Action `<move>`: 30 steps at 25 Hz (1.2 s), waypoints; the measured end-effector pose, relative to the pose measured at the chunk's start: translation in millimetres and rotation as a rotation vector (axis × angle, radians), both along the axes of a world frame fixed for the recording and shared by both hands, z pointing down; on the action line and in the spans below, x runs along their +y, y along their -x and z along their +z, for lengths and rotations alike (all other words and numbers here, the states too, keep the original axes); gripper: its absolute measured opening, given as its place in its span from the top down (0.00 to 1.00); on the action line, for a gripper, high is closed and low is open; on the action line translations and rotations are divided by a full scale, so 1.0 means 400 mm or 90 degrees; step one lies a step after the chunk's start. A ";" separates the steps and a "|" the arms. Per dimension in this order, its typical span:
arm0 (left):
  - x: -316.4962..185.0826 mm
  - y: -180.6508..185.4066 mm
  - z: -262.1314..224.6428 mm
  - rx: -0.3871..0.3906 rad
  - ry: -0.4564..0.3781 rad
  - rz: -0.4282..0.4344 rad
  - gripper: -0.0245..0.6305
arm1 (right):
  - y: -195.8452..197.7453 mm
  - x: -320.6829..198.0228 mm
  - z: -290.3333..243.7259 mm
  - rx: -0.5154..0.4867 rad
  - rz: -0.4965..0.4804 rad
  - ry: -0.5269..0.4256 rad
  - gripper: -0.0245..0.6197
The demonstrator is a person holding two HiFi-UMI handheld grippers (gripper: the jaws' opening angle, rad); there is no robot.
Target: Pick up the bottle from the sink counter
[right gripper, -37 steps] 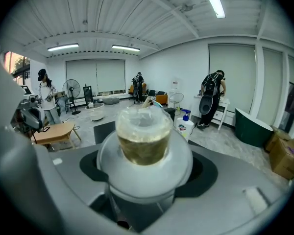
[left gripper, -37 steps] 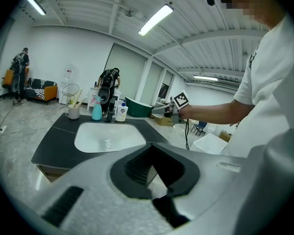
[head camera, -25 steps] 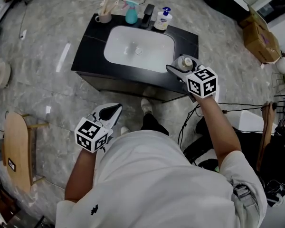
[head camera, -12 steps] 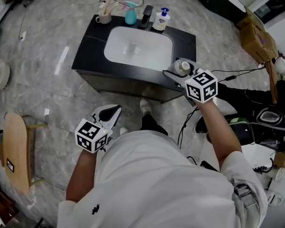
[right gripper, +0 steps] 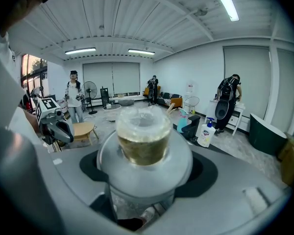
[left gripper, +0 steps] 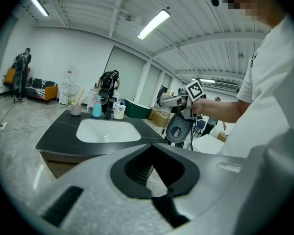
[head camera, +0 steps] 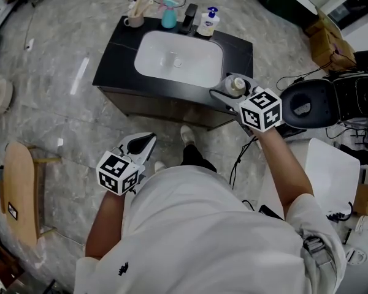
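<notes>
Right gripper (head camera: 228, 88): jaws stand wide, pressed on either side of the bottle (right gripper: 144, 137), which is clear with yellowish liquid inside. In the head view the bottle sits right of centre in the upper half, by the front right corner of the black sink counter (head camera: 113, 57). The left gripper view shows it lifted above counter level.

Left gripper (head camera: 145, 143): jaws together, nothing between them, lower left of centre.

White basin (head camera: 179, 60) upper centre. Soap pump bottle (head camera: 209, 24) on the counter's back edge.

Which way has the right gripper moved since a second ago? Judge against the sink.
Yes: holding the bottle, the right gripper drew slightly back from the sink, toward the counter's front edge.
</notes>
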State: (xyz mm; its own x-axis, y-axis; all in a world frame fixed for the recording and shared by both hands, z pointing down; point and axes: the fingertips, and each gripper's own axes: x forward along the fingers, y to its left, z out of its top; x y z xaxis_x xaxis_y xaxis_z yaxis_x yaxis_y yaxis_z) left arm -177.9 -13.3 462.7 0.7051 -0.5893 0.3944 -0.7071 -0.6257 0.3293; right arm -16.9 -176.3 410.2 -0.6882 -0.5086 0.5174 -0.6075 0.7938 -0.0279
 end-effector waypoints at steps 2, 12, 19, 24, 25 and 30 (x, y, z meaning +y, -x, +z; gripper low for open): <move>0.002 0.001 0.001 0.000 0.001 -0.001 0.95 | -0.002 0.000 0.001 0.001 0.000 0.000 0.42; 0.000 0.003 0.001 0.001 0.003 -0.003 0.95 | -0.012 -0.005 0.009 0.009 0.004 0.003 0.41; -0.012 0.003 0.011 0.000 0.007 -0.004 0.95 | -0.021 -0.022 0.026 0.015 0.007 0.008 0.41; -0.026 0.007 0.009 -0.001 0.010 -0.006 0.95 | -0.020 -0.039 0.033 0.019 0.006 0.010 0.41; -0.030 0.007 0.009 -0.002 0.011 -0.006 0.95 | -0.019 -0.045 0.036 0.020 0.005 0.012 0.41; -0.056 0.009 0.012 -0.006 0.014 -0.008 0.95 | -0.025 -0.078 0.049 0.020 0.006 0.014 0.41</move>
